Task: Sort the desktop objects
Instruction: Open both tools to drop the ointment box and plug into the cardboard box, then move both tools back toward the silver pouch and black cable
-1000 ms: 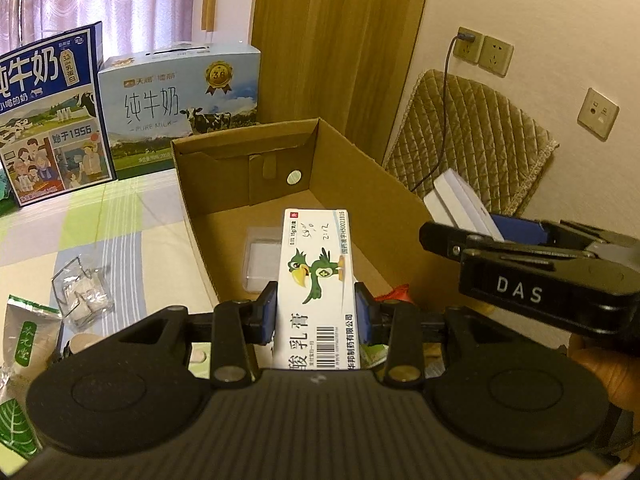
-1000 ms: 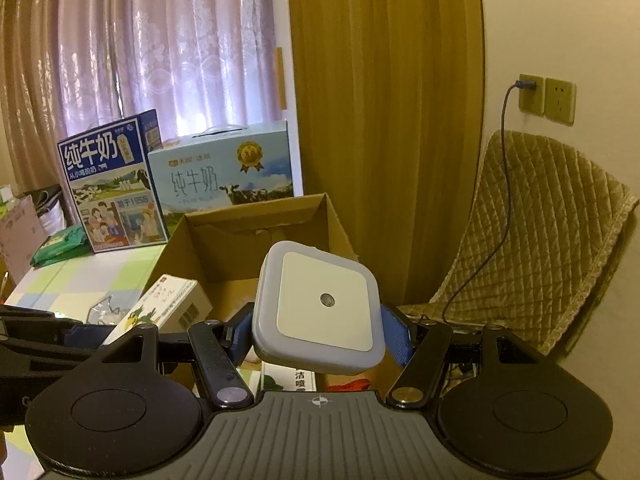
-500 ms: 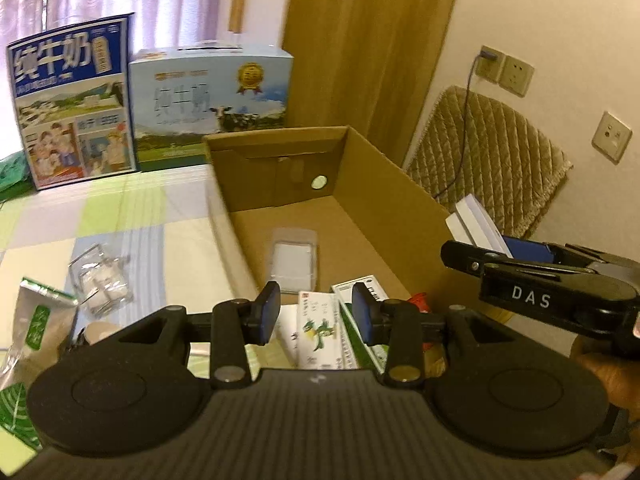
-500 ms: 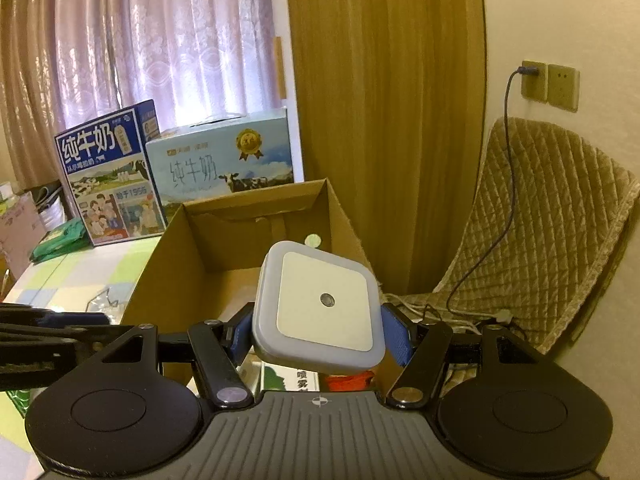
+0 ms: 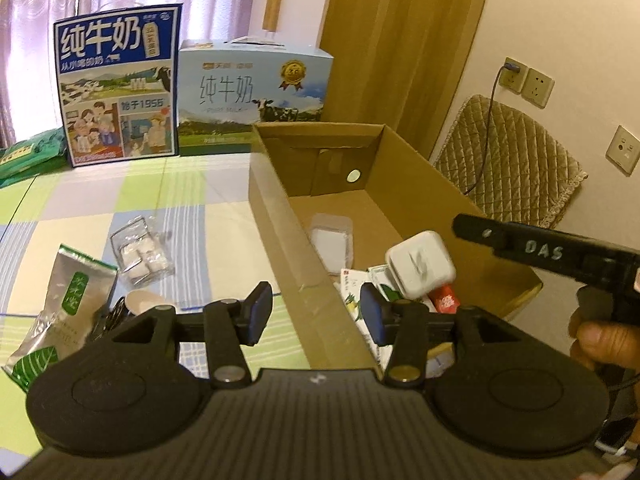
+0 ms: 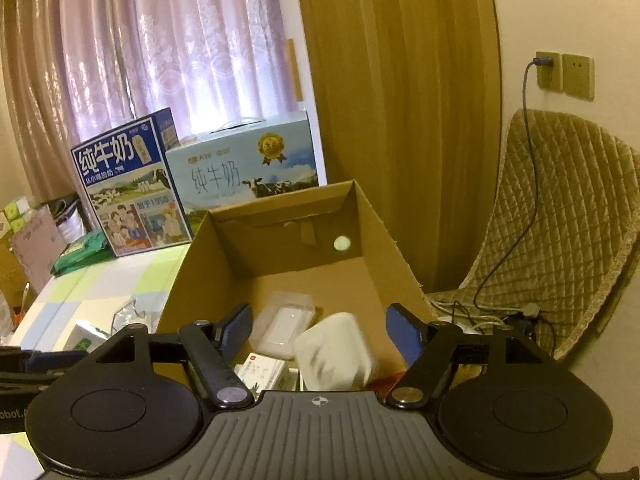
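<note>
An open cardboard box [image 5: 280,208] stands on the table's right side. Inside it lie a clear plastic case [image 5: 332,240] and a white medicine box with a green parrot [image 5: 352,296]. A white square night light [image 5: 420,270] appears blurred and loose over the box's near end. My left gripper [image 5: 313,312] is open and empty, straddling the box's near left wall. My right gripper [image 6: 320,330] is open above the box, with the blurred night light [image 6: 334,356] just below its fingers and the clear case [image 6: 286,328] beyond.
On the checked tablecloth left of the box lie a clear packet [image 5: 140,256], a green tea sachet [image 5: 68,300] and a small pale piece [image 5: 140,302]. Two milk cartons [image 5: 120,84] [image 5: 256,92] stand at the back. A quilted chair [image 6: 560,232] sits to the right.
The left gripper let the medicine box drop into the cardboard box, opened wider and shifted left. The right gripper opened and the night light left its fingers, falling toward the box.
</note>
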